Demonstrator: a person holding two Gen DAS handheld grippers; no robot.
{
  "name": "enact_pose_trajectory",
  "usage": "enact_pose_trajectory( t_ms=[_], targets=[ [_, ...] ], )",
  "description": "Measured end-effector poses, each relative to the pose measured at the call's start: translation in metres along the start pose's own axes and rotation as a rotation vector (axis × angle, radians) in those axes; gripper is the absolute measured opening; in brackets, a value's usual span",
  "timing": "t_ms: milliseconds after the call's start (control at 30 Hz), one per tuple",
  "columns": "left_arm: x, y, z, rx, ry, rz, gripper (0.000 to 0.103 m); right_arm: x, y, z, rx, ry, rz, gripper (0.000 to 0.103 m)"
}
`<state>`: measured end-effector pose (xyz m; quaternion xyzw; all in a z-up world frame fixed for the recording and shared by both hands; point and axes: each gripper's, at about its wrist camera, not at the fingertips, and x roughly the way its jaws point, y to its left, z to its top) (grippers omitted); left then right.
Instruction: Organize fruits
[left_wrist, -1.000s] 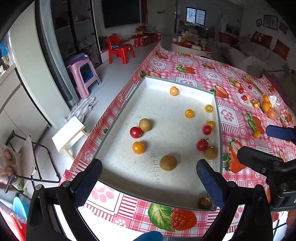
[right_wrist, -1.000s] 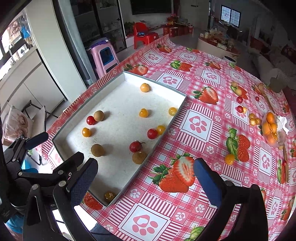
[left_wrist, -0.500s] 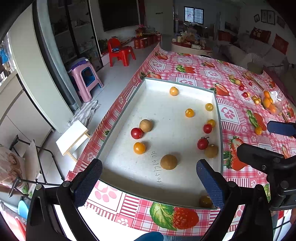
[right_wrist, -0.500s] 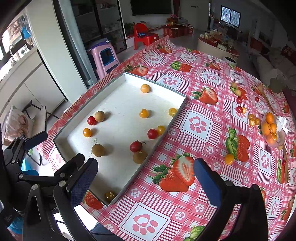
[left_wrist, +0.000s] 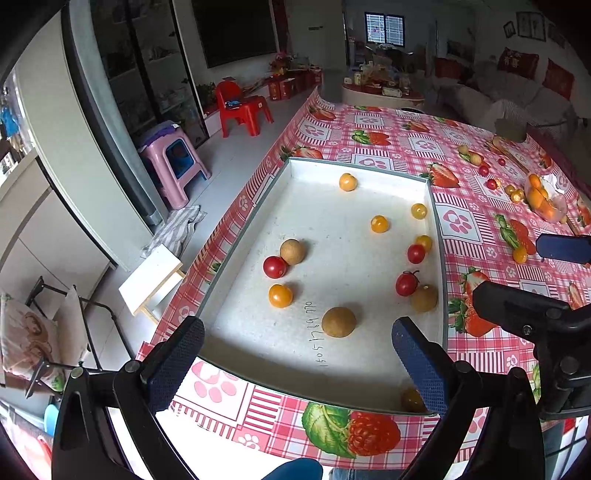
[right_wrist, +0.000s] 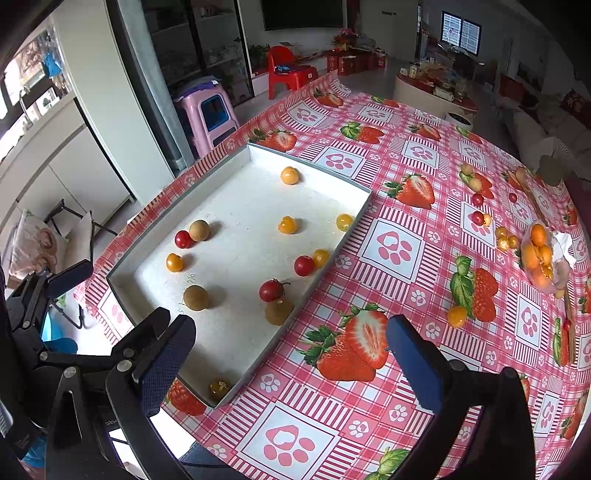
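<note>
Both hand-held grippers spread, empty. Left hand-held gripper (left_wrist: 297, 345) over shallow white tray (left_wrist: 369, 384) on table; round brown fruit (left_wrist: 338, 322) just ahead between fingers. Right hand-held gripper (right_wrist: 291, 350) farther off.

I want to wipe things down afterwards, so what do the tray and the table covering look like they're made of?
The tray looks like thin sheet metal or painted board: grey outer walls, straight folded rim, and a matte, speckled white floor with handwritten numbers. Which one, I cannot tell. The table covering looks like printed vinyl or oilcloth: smooth, faintly glossy, draping over the table edge in soft folds.
</note>
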<state>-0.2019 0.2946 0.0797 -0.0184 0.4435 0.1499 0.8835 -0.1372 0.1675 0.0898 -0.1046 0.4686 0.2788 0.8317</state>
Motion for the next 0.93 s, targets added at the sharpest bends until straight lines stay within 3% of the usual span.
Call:
enact_pose_trajectory(
  t_ms=[733,933],
  targets=[
    [0.001,-0.0017,-0.0016,-0.004,0.013,-0.023,0.102,0.0002,0.0014,-0.001,-0.006,-0.002,-0.001,0.103],
    [-0.0027,-0.0033,-0.0019,0.003,-0.022,-0.037,0.102,0.0004,0.002,-0.002,-0.007,-0.001,0.001,0.103]
  ],
)
